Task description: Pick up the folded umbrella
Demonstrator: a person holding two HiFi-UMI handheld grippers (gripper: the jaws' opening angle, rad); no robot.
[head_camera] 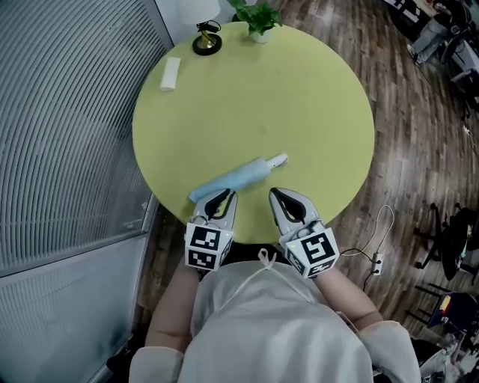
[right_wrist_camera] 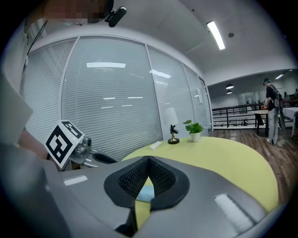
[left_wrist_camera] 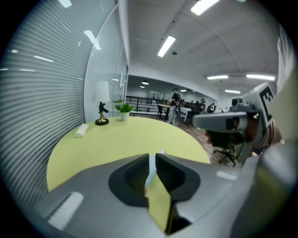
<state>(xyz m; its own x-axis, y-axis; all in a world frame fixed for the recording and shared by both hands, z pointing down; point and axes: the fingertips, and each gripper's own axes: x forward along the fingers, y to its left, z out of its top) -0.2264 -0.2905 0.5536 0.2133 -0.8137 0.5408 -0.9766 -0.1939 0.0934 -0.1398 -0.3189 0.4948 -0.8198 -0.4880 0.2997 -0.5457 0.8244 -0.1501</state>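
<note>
The folded umbrella (head_camera: 232, 178), light blue with a white handle (head_camera: 278, 158), lies aslant on the round yellow-green table (head_camera: 299, 97) near its front edge. My left gripper (head_camera: 222, 196) sits just in front of the umbrella's lower left end, its jaws parted by a narrow slit with nothing pressed between them. In the left gripper view (left_wrist_camera: 152, 155) a strip of the blue umbrella (left_wrist_camera: 151, 168) shows through that slit. My right gripper (head_camera: 277, 193) hovers at the table edge in front of the handle end, its tips meeting. In the right gripper view (right_wrist_camera: 148, 159) a patch of the umbrella (right_wrist_camera: 146, 194) shows below the jaws.
At the table's far side stand a small lamp with a dark figurine base (head_camera: 206, 41), a potted plant (head_camera: 258, 19) and a white oblong object (head_camera: 171, 73). A glass wall with blinds (head_camera: 67, 135) runs along the left. A cable and power strip (head_camera: 376, 262) lie on the wooden floor at right.
</note>
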